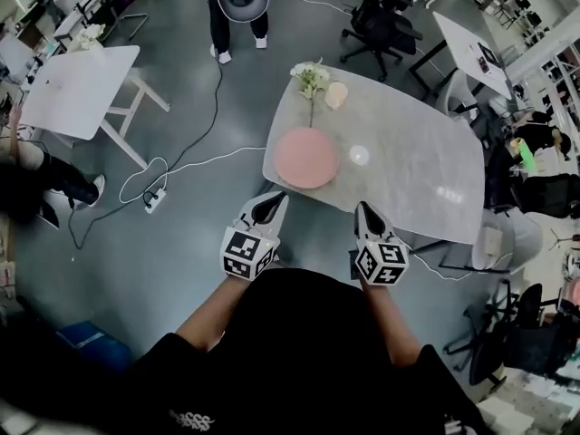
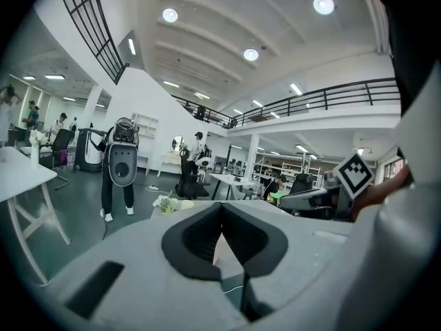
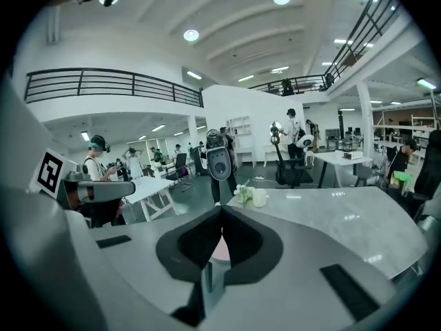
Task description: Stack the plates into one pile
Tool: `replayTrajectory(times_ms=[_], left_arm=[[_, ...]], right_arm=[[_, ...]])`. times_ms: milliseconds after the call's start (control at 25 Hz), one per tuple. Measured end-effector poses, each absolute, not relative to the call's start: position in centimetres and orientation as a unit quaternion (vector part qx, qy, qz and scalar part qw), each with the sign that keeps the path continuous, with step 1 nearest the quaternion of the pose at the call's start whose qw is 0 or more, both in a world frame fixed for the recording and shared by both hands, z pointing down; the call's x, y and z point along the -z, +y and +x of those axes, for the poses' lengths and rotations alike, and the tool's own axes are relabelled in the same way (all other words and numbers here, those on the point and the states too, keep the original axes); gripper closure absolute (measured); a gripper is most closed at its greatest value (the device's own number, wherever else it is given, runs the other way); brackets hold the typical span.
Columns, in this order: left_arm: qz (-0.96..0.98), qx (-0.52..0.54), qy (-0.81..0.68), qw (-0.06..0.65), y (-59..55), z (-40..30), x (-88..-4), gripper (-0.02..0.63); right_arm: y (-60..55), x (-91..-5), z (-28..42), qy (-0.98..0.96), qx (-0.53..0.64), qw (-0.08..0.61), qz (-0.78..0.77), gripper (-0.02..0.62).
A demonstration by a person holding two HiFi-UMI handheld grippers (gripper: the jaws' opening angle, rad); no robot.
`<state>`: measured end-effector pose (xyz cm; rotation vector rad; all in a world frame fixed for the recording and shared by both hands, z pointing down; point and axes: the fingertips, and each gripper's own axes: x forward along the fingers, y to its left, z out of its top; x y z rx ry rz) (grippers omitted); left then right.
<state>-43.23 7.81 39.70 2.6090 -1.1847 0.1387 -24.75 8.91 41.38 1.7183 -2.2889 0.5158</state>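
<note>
Plates [image 1: 306, 157] look piled mid-frame, nothing apparently left; left gripper [image 1: 275, 201] and right gripper [image 1: 363, 210] closed, empty.

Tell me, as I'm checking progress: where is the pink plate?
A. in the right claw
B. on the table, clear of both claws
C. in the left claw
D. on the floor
B: the pink plate lies on the table; the left claw and right claw are shut, empty, short of it.
</note>
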Motion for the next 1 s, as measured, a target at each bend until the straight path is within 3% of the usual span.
replayTrajectory(times_ms=[560,1000], left_arm=[[0.921,-0.074,-0.377,0.062,14.1,-32.4,-36.3,0.589],[0.92,-0.075,-0.382,0.054,21.7,-26.1,-35.3,0.589]], right_arm=[[16.3,-37.1,-15.9,-0.766,-0.14,0.052,0.626,0.581],[23.2,-35.8,-10.3,-0.772,-0.136,0.035,0.62,0.583]])
